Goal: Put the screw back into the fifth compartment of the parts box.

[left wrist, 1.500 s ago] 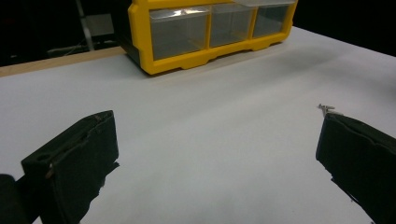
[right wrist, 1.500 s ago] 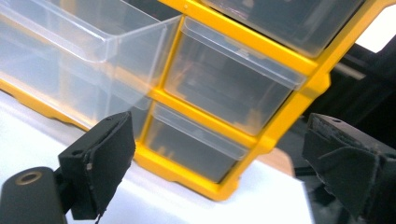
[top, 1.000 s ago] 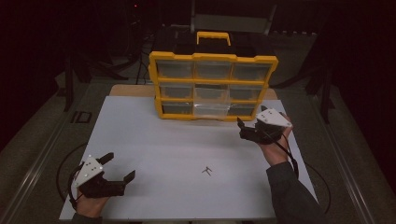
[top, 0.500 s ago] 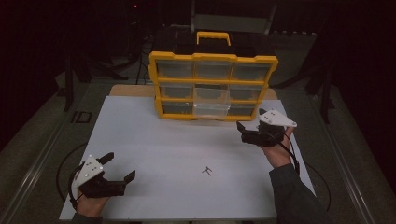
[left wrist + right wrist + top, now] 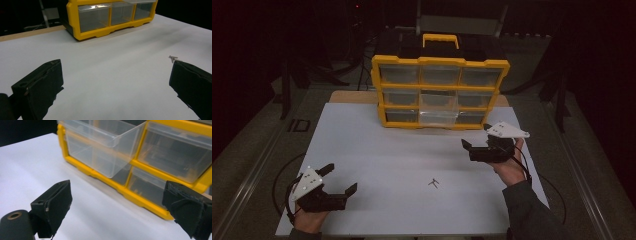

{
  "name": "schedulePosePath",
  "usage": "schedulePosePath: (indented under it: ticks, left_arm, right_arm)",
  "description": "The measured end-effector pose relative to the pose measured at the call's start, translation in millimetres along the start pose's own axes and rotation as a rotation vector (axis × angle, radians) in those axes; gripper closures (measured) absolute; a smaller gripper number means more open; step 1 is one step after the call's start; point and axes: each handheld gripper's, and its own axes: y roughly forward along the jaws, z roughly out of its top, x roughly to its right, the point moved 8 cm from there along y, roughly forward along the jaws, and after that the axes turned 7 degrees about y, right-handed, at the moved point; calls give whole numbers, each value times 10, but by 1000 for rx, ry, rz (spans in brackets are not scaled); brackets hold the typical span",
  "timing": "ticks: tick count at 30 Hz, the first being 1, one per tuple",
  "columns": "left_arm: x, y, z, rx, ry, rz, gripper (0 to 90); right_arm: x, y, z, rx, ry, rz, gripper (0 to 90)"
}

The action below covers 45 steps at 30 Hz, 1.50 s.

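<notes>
A yellow drawer organizer point(image 5: 439, 92) with clear drawers stands at the far side of the white table top point(image 5: 377, 150). Its middle drawer point(image 5: 439, 111) is pulled partway out, and it juts toward me in the right gripper view point(image 5: 105, 150). Small dark screws point(image 5: 433, 183) lie loose on the white surface nearer me. My right gripper point(image 5: 475, 142) is open and empty, just right of the organizer's lower right corner. My left gripper point(image 5: 341, 178) rests open at the near left. The screws point(image 5: 172, 58) sit just beyond its right jaw.
A black carry handle with a yellow grip point(image 5: 440, 40) tops the organizer. A wooden strip point(image 5: 352, 97) edges the table behind the white surface. Cables point(image 5: 279, 185) loop off the near left side. Dark stands point(image 5: 287, 80) flank the table.
My right gripper has drifted slightly toward me and away from the organizer front. The left gripper has stayed put.
</notes>
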Motion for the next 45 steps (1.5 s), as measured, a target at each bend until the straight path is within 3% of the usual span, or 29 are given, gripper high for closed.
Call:
schedulePosePath:
  ticks: [19,45]
  left_arm:
    - [-4,-8,4,1,2,2,0]
    - [-6,-9,5,1,2,1,0]
  right_arm:
    - [-190,-16,-153,-150,-22,58,98]
    - [-453,120,-305,-318,-113,130,133]
